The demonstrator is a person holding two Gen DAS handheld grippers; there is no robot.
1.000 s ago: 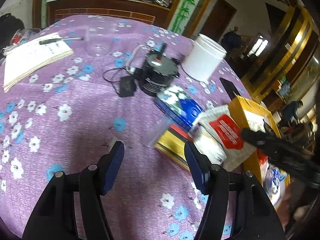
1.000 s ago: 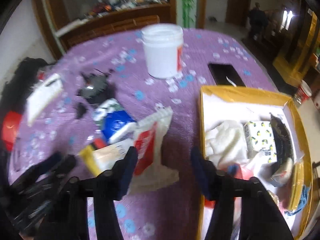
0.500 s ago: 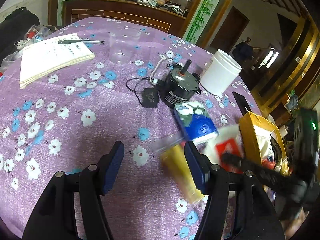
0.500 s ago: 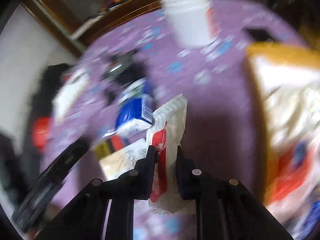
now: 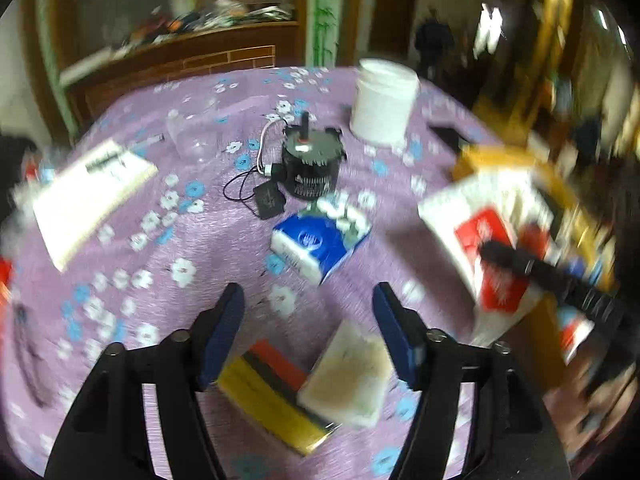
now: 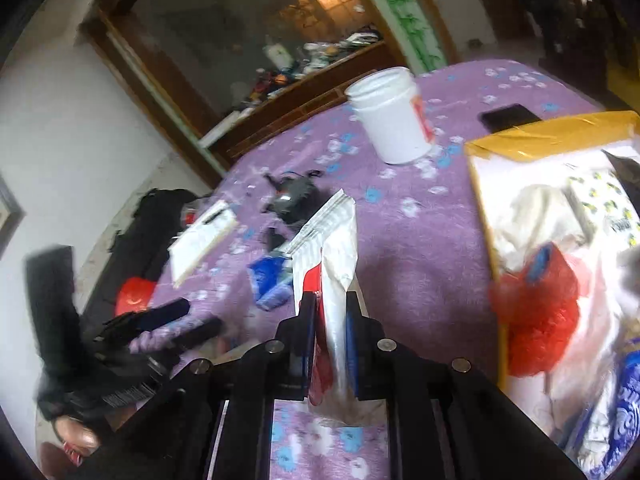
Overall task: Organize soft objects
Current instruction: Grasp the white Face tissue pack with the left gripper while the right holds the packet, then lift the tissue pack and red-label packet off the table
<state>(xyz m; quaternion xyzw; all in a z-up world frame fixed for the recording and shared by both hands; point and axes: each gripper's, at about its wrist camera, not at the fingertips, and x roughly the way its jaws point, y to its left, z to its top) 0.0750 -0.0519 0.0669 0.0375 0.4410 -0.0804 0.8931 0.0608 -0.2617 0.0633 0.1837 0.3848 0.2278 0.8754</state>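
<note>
Right of the right gripper (image 6: 331, 344) sits the yellow box (image 6: 552, 136); its jaws clamp the white-and-red packet (image 6: 334, 280), which should clear the rim before release. Between the left gripper's (image 5: 308, 312) open jaws lies a pale packet (image 5: 348, 376).

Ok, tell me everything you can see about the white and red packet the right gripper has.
The packet is a soft, flat plastic pouch, white with a red printed panel and a ribbed sealed edge at its far end. The right gripper is shut on its near end, holding it edge-up and clear of the purple tablecloth, left of the yellow box. In the left wrist view it looks blurred.
</note>
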